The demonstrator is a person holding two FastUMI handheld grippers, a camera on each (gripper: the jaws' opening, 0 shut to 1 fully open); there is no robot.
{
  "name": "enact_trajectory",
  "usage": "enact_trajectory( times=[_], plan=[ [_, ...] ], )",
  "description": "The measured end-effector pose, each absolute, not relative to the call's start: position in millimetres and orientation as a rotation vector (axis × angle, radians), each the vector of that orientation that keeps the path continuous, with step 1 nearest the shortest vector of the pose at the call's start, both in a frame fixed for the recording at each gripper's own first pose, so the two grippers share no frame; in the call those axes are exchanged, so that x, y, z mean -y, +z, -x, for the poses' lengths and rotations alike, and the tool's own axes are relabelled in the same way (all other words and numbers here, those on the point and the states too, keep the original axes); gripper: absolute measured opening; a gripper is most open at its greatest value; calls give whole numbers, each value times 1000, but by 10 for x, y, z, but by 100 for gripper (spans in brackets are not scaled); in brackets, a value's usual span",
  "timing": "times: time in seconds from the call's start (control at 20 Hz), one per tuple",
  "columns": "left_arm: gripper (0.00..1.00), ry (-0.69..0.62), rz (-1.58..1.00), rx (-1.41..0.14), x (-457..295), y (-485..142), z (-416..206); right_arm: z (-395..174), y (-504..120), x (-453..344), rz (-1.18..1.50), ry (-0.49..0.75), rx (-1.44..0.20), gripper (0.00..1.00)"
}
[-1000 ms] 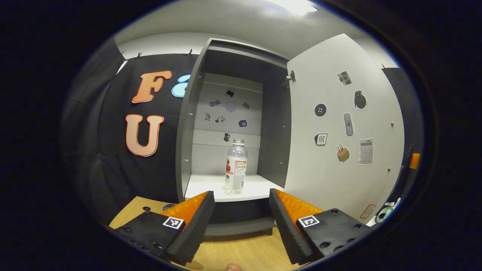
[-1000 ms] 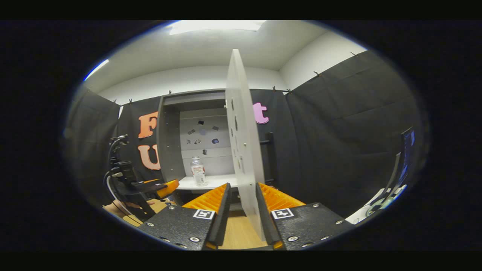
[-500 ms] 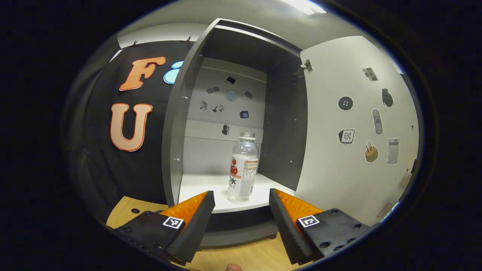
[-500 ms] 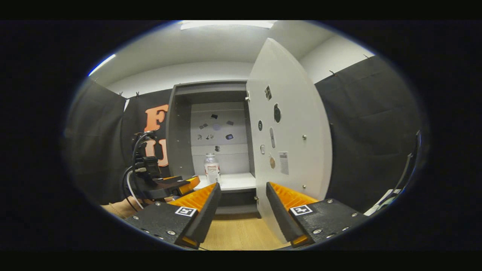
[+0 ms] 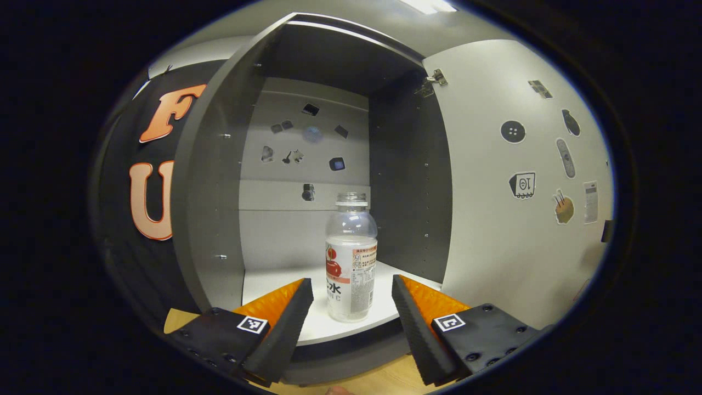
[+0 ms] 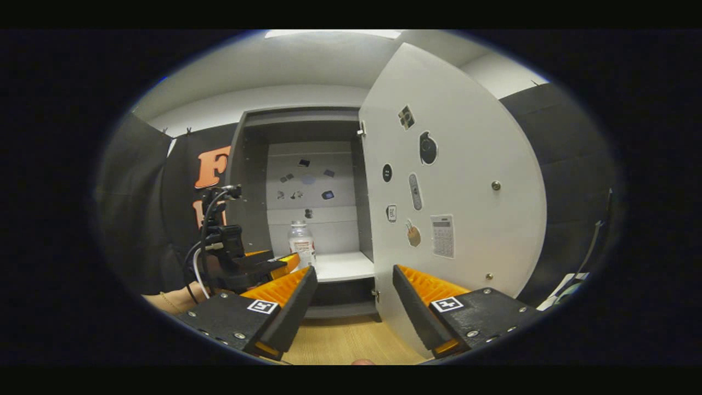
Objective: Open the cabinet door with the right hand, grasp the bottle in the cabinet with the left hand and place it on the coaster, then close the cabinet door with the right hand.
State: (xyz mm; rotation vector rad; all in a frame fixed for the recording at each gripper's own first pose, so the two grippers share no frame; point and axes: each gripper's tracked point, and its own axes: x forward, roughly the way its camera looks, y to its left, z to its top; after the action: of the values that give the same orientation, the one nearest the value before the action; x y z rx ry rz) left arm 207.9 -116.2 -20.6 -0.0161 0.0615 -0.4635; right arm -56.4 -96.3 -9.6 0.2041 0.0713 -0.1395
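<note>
Left gripper view: bottle [image 5: 351,258] upright on white cabinet shelf [image 5: 274,282].

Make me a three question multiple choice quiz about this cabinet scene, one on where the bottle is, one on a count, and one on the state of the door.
1. Where does the bottle stand?
A. on the cabinet's white shelf
B. on the wooden table
C. on the cabinet's top

2. How many bottles are in the cabinet?
A. three
B. two
C. one

3. What state is the cabinet door in?
A. shut
B. swung open
C. taken off its hinges

Answers:
1. A, it stands upright on the white shelf, ahead of the left gripper, whose jaws stand apart.
2. C, a single bottle shows inside.
3. B, the door stands open, and the right gripper is open, off it.
</note>
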Motion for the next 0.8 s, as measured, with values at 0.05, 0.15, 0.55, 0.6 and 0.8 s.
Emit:
enact_trajectory(
  times=[0.05,0.15,0.55,0.6,0.8],
  plan=[
    [94,-476,23,-62,1192,-214,-2133,516,-109,963,-207,-148,-71,82],
    [94,-496,29,-73,1259,-253,-2245,423,-127,961,-209,-167,-75,86],
    [94,-539,48,-86,1419,-294,-2648,253,-273,918,-207,-212,-110,82],
    [94,-544,46,-82,1437,-285,-2679,230,-292,899,-216,-213,-115,87],
    [95,-550,41,-84,1500,-312,-2776,185,-329,874,-232,-213,-128,86]
  ],
)
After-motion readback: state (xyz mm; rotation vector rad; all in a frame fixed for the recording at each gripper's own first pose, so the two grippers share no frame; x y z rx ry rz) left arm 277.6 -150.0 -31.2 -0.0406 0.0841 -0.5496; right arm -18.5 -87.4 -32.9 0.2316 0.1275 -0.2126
